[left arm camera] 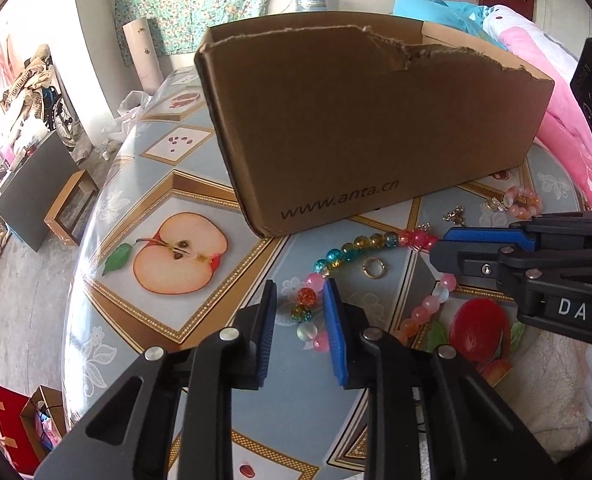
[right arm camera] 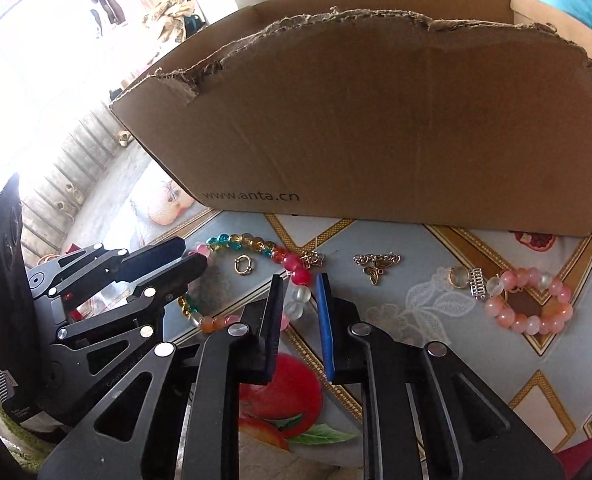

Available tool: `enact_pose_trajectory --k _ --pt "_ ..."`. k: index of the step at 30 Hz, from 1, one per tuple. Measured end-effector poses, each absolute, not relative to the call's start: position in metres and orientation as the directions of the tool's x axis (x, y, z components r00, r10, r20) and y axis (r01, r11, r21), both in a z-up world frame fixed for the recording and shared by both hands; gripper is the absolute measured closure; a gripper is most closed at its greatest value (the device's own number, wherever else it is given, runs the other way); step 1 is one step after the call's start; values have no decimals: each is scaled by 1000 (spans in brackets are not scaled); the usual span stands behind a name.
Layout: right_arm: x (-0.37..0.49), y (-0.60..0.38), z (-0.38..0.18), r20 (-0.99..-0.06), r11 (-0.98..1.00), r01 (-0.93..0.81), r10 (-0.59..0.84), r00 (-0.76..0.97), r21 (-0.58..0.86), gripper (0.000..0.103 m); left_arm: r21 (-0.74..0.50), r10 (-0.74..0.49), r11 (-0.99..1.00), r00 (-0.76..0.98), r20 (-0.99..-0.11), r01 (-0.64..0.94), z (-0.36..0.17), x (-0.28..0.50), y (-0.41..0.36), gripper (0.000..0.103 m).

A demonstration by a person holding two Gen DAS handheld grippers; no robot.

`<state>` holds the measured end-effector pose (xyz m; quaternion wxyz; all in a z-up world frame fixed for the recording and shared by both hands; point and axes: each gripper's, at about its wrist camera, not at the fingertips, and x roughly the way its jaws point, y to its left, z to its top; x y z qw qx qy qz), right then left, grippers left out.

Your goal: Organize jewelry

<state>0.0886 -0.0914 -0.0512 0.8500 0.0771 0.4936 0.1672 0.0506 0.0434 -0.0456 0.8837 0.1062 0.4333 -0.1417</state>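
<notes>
Big torn cardboard box (left arm camera: 376, 120) stands on the fruit-print table (left arm camera: 168, 184), walling off the far side. In front of it lies the long bead necklace (left arm camera: 352, 248), looped. Left gripper (left arm camera: 299, 300) is narrowed to a slim gap around the necklace's orange and green beads, pads close beside them, contact unclear. Right gripper (right arm camera: 301, 292) is likewise nearly closed around the red and frosted beads. Off to the right, a pink bead bracelet (right arm camera: 530, 308), a butterfly charm (right arm camera: 376, 268), a small gold ring (left arm camera: 373, 268).
</notes>
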Motion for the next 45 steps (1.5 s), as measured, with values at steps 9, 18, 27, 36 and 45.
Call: enact_pose_trajectory --k 9,18,27,36,45 --pt "95 -89 -54 -818 933 -209 358 451 293 93 57 -171 933 576 -799 356 -45 57 37 80" --pt "98 -87 -58 -805 927 -209 374 460 311 96 47 -191 931 591 -784 363 -43 55 31 94" --pt "97 -87 -50 -778 920 -227 390 492 318 96 0 -242 933 625 -742 361 -27 48 36 94" --pt "82 -105 -34 -756 914 -233 406 514 332 96 -40 -288 927 637 -715 374 -8 36 36 94" --pt "62 -125 -25 -750 911 -209 411 518 354 96 -102 -356 903 594 -721 417 4 20 29 94"
